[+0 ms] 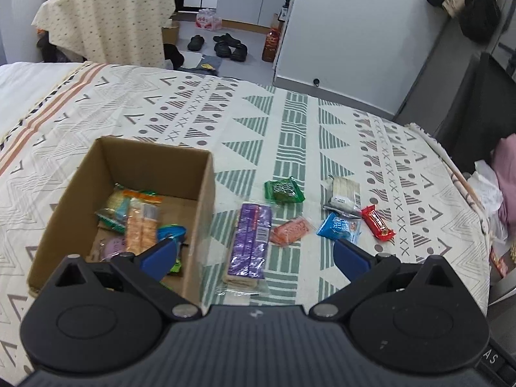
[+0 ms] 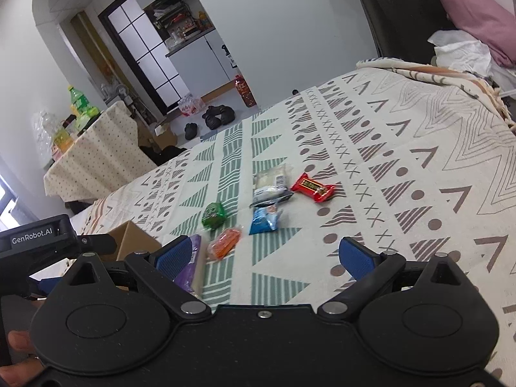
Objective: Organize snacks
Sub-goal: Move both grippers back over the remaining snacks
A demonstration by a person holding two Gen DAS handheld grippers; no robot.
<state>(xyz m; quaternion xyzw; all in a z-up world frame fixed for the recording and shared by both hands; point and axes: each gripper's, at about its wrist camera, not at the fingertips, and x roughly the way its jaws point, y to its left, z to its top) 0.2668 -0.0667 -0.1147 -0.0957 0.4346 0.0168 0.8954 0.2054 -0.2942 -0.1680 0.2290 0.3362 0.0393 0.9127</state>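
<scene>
A cardboard box on the patterned bedspread holds several snack packs. Right of it lie a long purple biscuit pack, a green pack, an orange pack, a blue pack, a red candy bar and a pale cracker pack. My left gripper is open and empty, above the purple pack beside the box. My right gripper is open and empty, short of the orange pack, blue pack, green pack and red bar.
The bedspread ends at the far edge with floor, shoes and a cloth-covered table beyond. Pink bedding and white bags lie at the right edge. The left gripper's body shows in the right wrist view.
</scene>
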